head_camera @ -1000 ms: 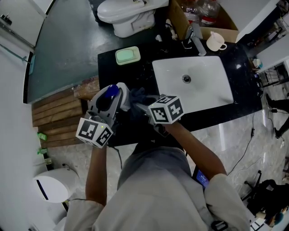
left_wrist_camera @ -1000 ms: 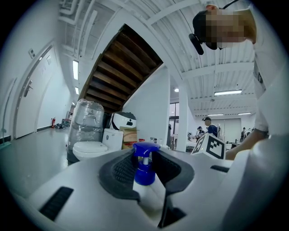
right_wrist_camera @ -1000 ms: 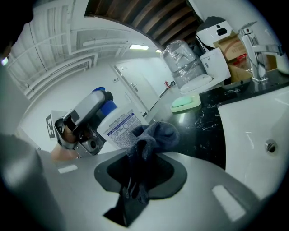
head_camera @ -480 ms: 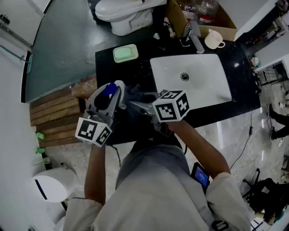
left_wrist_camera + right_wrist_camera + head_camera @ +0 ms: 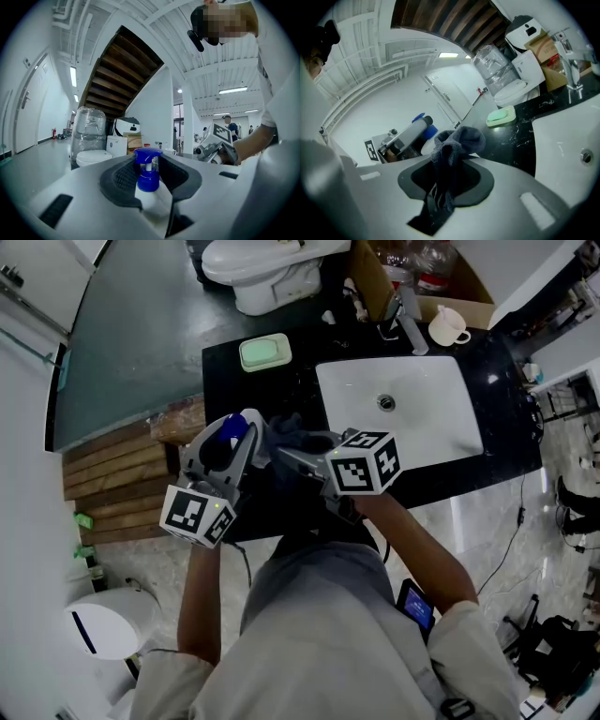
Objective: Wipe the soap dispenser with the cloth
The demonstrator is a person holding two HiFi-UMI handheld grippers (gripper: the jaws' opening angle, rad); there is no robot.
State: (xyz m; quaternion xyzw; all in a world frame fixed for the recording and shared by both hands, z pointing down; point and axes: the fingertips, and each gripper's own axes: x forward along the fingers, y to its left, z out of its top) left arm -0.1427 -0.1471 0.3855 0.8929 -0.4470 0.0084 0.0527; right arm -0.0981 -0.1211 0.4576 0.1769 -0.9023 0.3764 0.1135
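The white plastic soap dispenser with a blue pump (image 5: pixel 148 181) stands between the left gripper's (image 5: pixel 149 163) jaws, gripped at the shoulder as they ease open. It is probably light and slick. Just beside it, the right gripper (image 5: pixel 446 180) pinches the limp dark grey cloth (image 5: pixel 458 139).

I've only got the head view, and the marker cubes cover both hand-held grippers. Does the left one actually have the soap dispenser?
Observer: Yes. The left gripper view shows the left hand-held gripper closed on the white body of the soap dispenser, just under its blue pump.
Operator: And the cloth?
Observer: The right gripper view shows the grey cloth bunched and clamped in the right hand-held gripper, its top poking out past the jaws.
Operator: Touching the bottle?
Observer: Cannot tell. In that view the pump sits just beyond the cloth.
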